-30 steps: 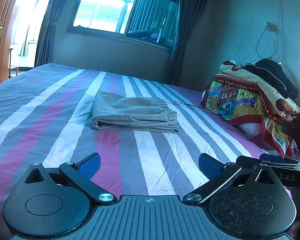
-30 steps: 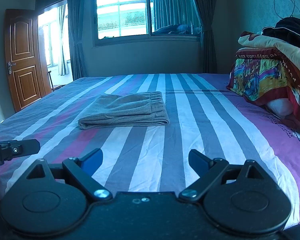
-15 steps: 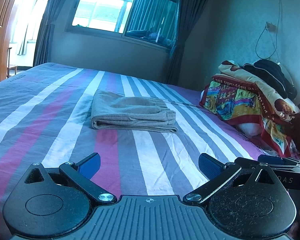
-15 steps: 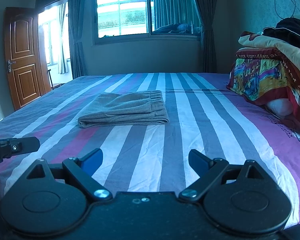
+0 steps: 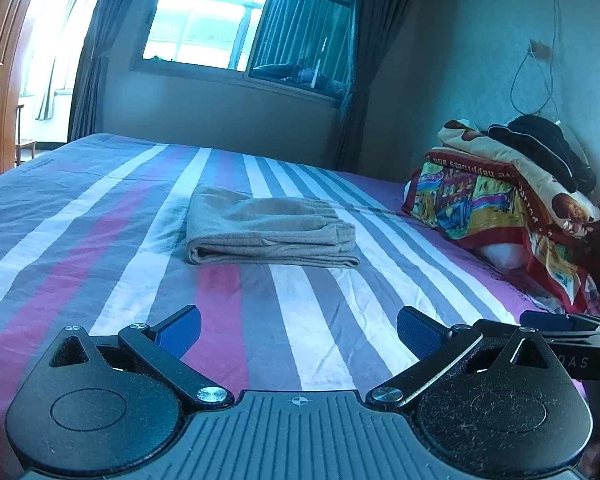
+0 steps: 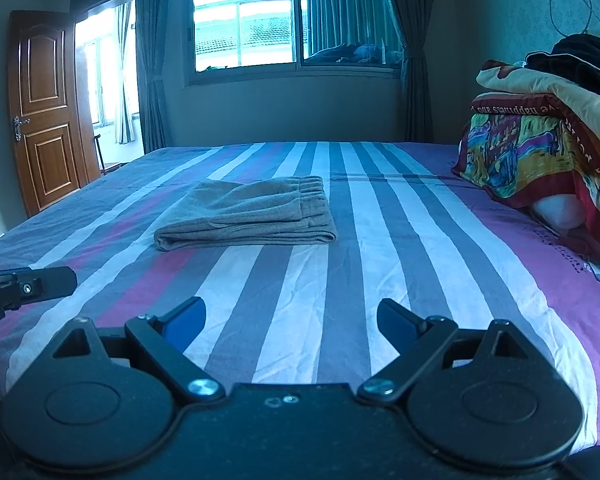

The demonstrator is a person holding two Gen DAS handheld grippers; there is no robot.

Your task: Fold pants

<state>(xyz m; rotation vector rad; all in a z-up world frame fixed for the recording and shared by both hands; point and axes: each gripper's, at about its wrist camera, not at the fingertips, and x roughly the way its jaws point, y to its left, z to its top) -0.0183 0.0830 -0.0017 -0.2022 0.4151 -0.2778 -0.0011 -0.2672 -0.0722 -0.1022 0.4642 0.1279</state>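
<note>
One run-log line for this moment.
pants: folded, on bed | left hand-held gripper: open, empty | right hand-held gripper: open, empty

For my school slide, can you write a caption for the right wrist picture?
Folded tan pants lie on the striped bed, beyond the open right gripper.
</note>
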